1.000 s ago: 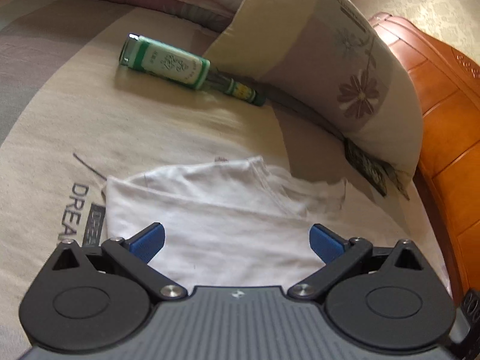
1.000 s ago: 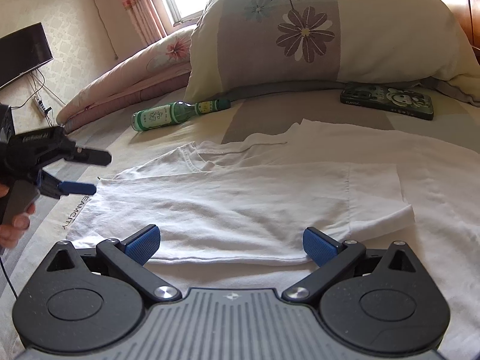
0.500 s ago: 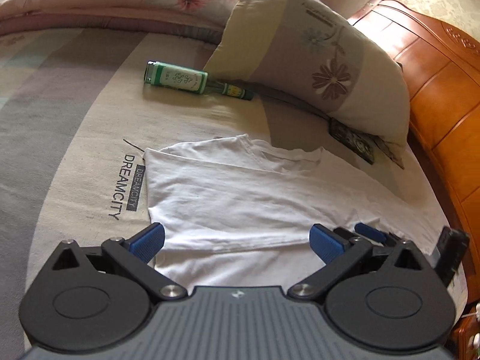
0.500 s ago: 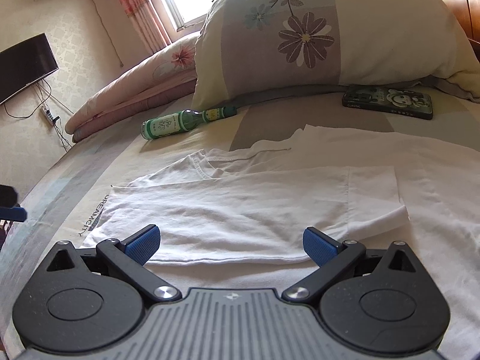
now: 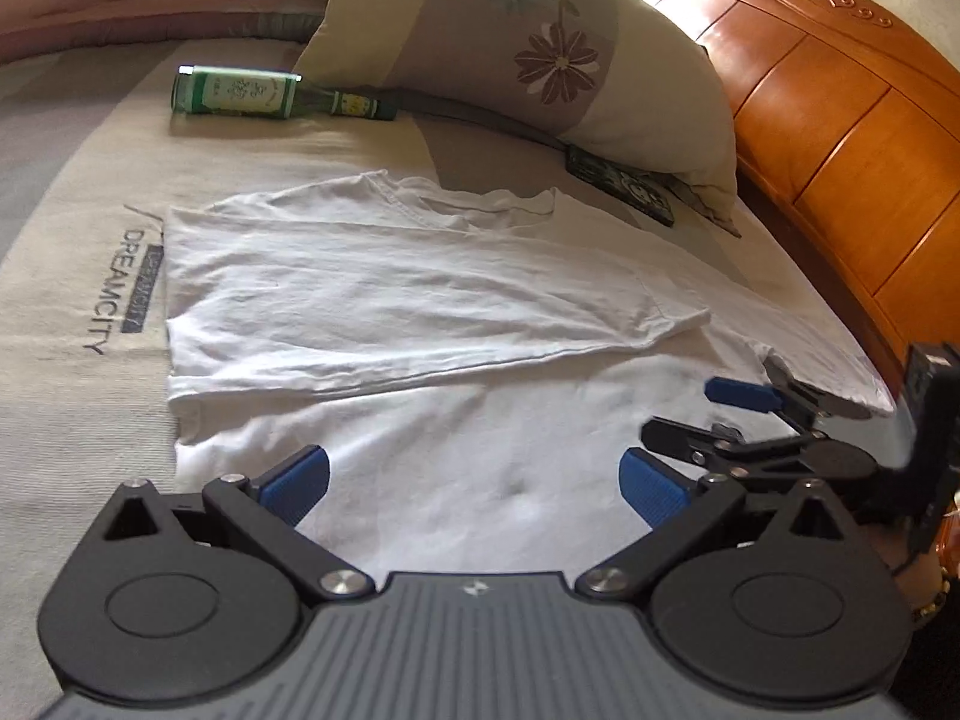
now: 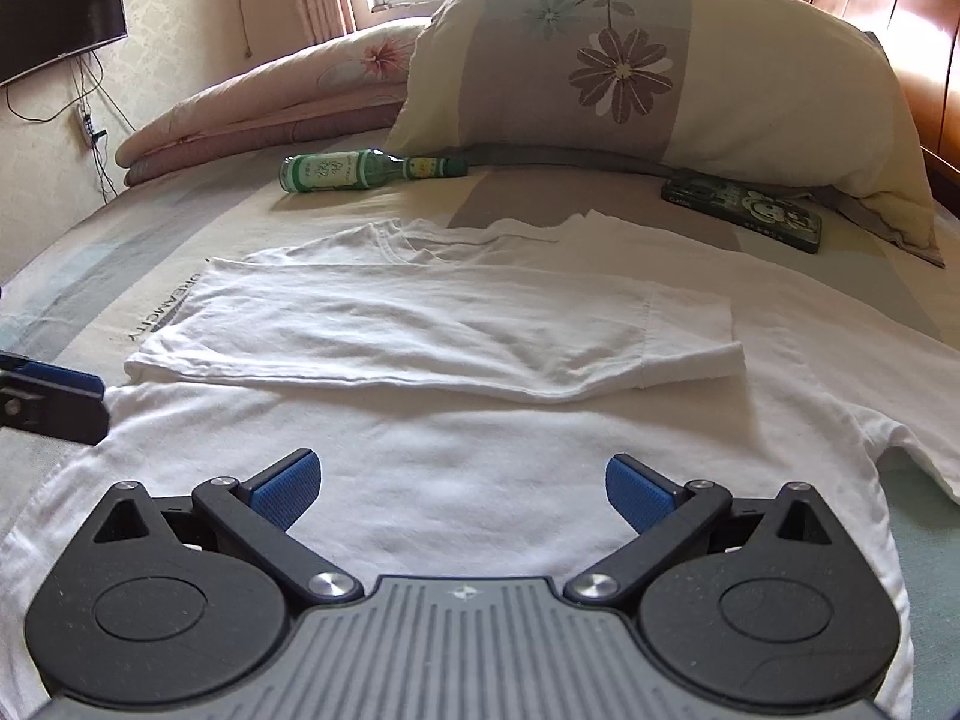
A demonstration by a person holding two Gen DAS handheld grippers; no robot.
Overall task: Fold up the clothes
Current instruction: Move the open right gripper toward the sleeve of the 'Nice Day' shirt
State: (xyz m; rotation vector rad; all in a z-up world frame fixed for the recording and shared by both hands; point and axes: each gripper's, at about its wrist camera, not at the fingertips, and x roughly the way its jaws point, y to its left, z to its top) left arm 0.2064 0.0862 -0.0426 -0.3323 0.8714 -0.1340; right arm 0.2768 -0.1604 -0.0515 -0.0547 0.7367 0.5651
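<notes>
On the bed, which fills pretty much both views, there's a white t-shirt spread flat, with its far side already folded over onto the middle, sleeve and all. A big flowered pillow leans against the wooden headboard behind it. A green bottle lies on its side just left of the pillow, and a phone in a cartoon case sits half tucked under the pillow's right end. The left gripper and right gripper both hang over the near part of the shirt, fingers spread wide apart and gripping nothing.
</notes>
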